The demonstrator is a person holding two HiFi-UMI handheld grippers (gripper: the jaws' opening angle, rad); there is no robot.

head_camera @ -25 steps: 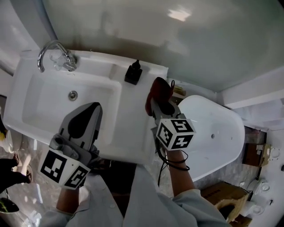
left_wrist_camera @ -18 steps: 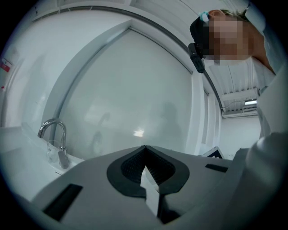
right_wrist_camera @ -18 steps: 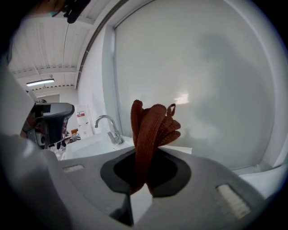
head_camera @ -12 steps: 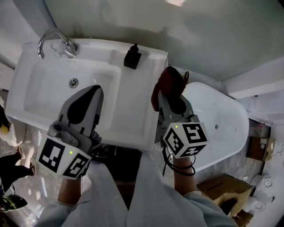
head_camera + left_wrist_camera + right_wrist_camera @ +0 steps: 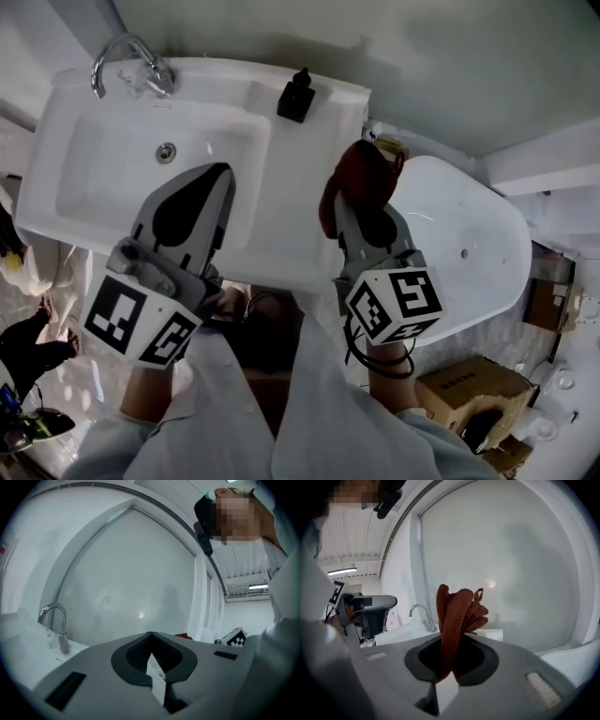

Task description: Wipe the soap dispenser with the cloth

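The white sink (image 5: 291, 220) takes most of the left half of the head view. At its right stands a white rounded fixture (image 5: 469, 234) (I cannot tell what it is).

The left gripper (image 5: 217, 178) is over the front part of the basin. In the left gripper view its jaws (image 5: 150, 637) are pressed together at the tips and nothing is between them.

The right gripper (image 5: 361, 211) is over the right edge of the sink. Its jaws (image 5: 449, 644) are clamped on a rust-red knitted cloth (image 5: 457, 611), which stands up folded out of the jaws. From the head view, the cloth (image 5: 356, 178) is bunched at the tips.

The chrome faucet (image 5: 127, 61) is at the back left corner. The black soap dispenser (image 5: 296, 96) stands upright on the back rim, beyond the cloth and not touching it. The drain (image 5: 166, 152) is in the basin floor.
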